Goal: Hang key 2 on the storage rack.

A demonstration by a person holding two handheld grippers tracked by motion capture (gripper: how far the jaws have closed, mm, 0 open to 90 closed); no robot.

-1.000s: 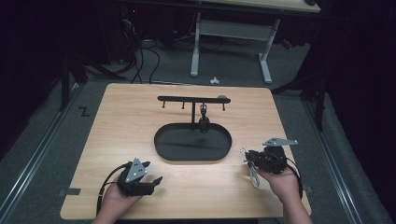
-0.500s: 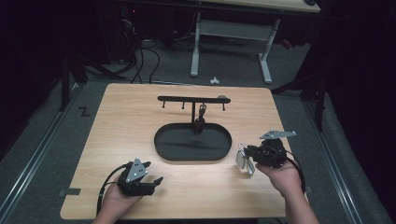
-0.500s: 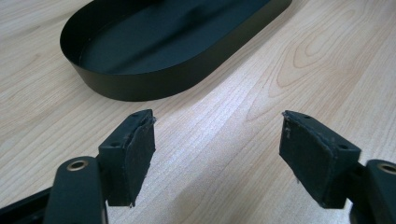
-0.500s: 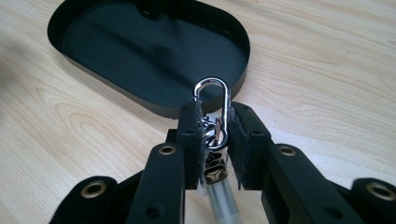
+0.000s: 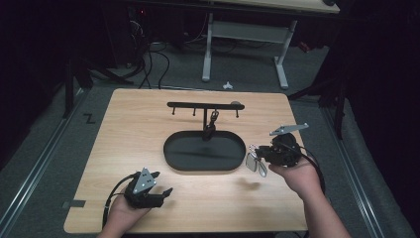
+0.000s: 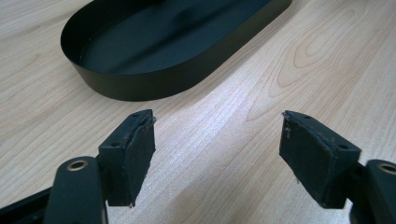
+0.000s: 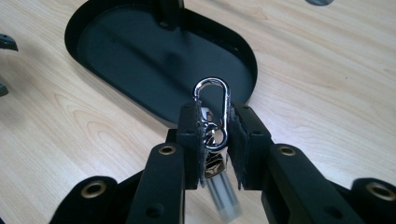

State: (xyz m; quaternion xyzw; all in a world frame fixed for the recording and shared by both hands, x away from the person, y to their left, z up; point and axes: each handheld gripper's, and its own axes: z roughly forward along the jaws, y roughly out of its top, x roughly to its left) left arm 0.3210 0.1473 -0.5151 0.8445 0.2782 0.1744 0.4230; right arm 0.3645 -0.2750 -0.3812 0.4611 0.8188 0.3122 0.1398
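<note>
Counter [image 5: 148,124]: it carries your black oval tray [image 5: 178,163] with its hook rack [image 5: 198,104] behind, where one dark item [image 5: 214,118] already hangs and the other hooks look free. Right gripper [image 7: 215,140]: clenched on the keyring [image 7: 213,112], silver clip up and a pale tube dangling below, held off the counter just right of the tray, so hanging it seems left for you to do. Left gripper [image 6: 217,149]: released, idle, low near the counter's front.
</note>
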